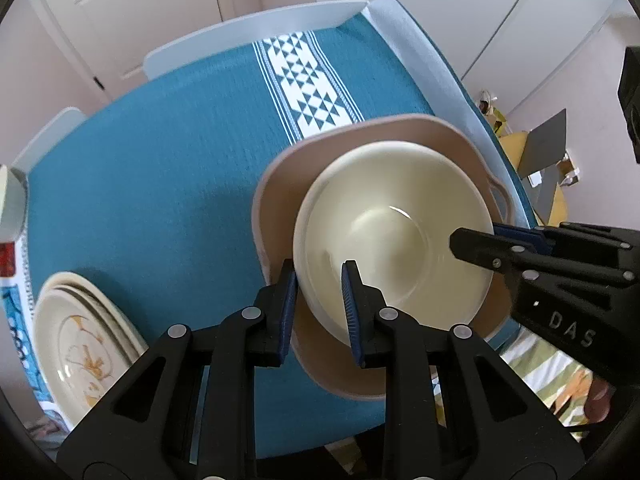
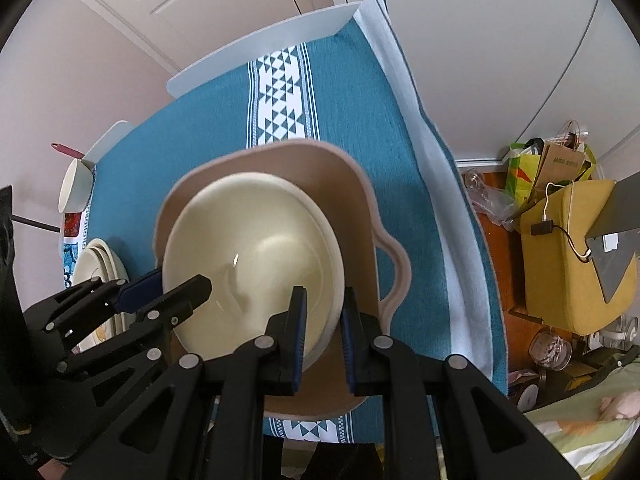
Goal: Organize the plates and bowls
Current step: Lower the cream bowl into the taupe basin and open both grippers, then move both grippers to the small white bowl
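A cream bowl (image 1: 392,240) (image 2: 256,264) sits inside a pale pink tub (image 1: 280,184) (image 2: 340,172) that has a side handle. A second cream rim shows just behind the bowl's far edge. My left gripper (image 1: 320,280) (image 2: 172,280) is shut on the bowl's left rim, one blue pad inside and one outside. On the opposite rim, my right gripper (image 2: 324,304) (image 1: 486,236) is shut the same way. Both point steeply down. A stack of floral plates (image 1: 80,340) (image 2: 100,256) lies to the left on the teal tablecloth (image 1: 160,160) (image 2: 168,148).
White chair backs (image 1: 240,36) (image 2: 260,44) line the table's far edge. A white cup with a pink handle (image 2: 74,188) stands at the far left corner. To the right of the table are a yellow chair (image 2: 568,264), bags and clutter on the floor.
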The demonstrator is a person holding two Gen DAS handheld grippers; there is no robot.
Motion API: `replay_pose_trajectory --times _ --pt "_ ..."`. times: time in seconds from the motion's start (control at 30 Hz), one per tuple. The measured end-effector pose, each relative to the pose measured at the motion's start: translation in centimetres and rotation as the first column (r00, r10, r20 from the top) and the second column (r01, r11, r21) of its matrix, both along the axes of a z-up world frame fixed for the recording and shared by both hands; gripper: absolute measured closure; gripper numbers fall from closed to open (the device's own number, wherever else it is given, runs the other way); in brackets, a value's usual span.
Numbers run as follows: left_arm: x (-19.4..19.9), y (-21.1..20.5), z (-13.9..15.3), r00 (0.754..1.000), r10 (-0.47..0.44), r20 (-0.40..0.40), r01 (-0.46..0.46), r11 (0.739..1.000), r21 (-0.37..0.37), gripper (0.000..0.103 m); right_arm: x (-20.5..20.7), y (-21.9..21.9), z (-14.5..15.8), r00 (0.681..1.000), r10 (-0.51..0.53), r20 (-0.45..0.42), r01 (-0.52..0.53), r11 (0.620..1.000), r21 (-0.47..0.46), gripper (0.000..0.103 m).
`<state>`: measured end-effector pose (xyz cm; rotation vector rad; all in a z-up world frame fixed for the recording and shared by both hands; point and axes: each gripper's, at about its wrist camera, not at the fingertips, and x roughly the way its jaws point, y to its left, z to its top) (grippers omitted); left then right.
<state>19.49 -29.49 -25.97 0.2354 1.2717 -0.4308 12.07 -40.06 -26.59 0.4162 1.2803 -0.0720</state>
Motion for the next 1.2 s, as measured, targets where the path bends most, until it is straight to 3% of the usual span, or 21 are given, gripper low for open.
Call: replay_pose_trajectory --times 0.23,0.4,0.47,0.5,0.57,0.6,0.63,0.67,0.7,0.77,0.8,0.83,0.93,1.0,1.2 --pt "-0.3 0.7 2.6 0.999 -0.004 0.04 0.005 1.0 -0.017 0.082 -0.8 -0.4 2.3 0.999 -0.024 0.037 0.025 1.0 -0.009 0.088" --pt "-0.6 3.6 7.4 0.99 0.065 0.125 -0.056 0.996 -0.073 0.082 -1.2 0.4 7.0 0.986 0.016 0.169 -0.016 1.0 0.001 0.088" --pt "-0.8 5.8 10.0 0.975 0.122 0.183 -0.105 0.989 -0.1 0.081 -0.7 1.4 9.5 0.969 0.056 0.242 -0.057 0.998 -0.003 0.088" --pt "-0.9 6.6 10.9 0.968 0.144 0.203 -0.125 0.986 -0.107 0.074 -0.4 1.8 10.5 0.96 0.077 0.271 -0.078 0.997 -0.007 0.088" --pt "-1.3 9.5 13.3 0.937 0.223 0.269 -0.196 0.973 -0.122 0.039 0.6 3.5 12.8 0.931 0.136 0.339 -0.138 0.99 -0.017 0.088" --pt "-1.5 10.5 14.0 0.922 0.253 0.295 -0.225 0.966 -0.125 0.013 1.2 4.4 13.7 0.914 0.168 0.368 -0.172 0.985 -0.023 0.088" --pt "-1.9 12.0 15.1 0.894 0.298 0.336 -0.266 0.954 -0.136 0.004 1.9 5.3 14.4 0.897 0.204 0.392 -0.208 0.978 -0.033 0.088" --pt "-2.3 13.8 16.1 0.863 0.343 0.372 -0.306 0.939 -0.156 0.002 2.3 6.2 14.9 0.885 0.229 0.406 -0.233 0.972 -0.042 0.088" --pt "-2.4 14.9 16.6 0.848 0.367 0.382 -0.328 0.93 -0.166 0.002 3.1 7.5 15.6 0.864 0.272 0.424 -0.273 0.96 -0.058 0.079" --pt "-2.3 17.9 17.4 0.814 0.435 0.384 -0.395 0.9 -0.183 0.002 4.7 9.8 16.5 0.832 0.334 0.444 -0.334 0.939 -0.081 0.043" --pt "-2.3 19.6 17.6 0.793 0.474 0.382 -0.433 0.881 -0.193 0.002 5.8 11.4 17.0 0.81 0.372 0.453 -0.372 0.924 -0.093 0.011" --pt "-2.2 21.4 17.8 0.771 0.514 0.376 -0.471 0.857 -0.207 0.002 6.6 12.6 17.2 0.795 0.394 0.46 -0.394 0.913 -0.102 0.0" --pt "-1.7 26.6 17.7 0.693 0.634 0.345 -0.578 0.773 -0.261 0.002 9.1 16.5 17.4 0.757 0.456 0.468 -0.447 0.884 -0.137 0.0" --pt "-1.2 30.1 17.4 0.655 0.69 0.308 -0.616 0.724 -0.312 0.002 10.9 18.8 17.2 0.747 0.503 0.435 -0.486 0.86 -0.159 0.0" --pt "2.3 38.1 14.0 0.57 0.792 0.216 -0.713 0.608 -0.348 0.002 17.5 25.1 15.9 0.74 0.573 0.351 -0.556 0.816 -0.159 0.0"
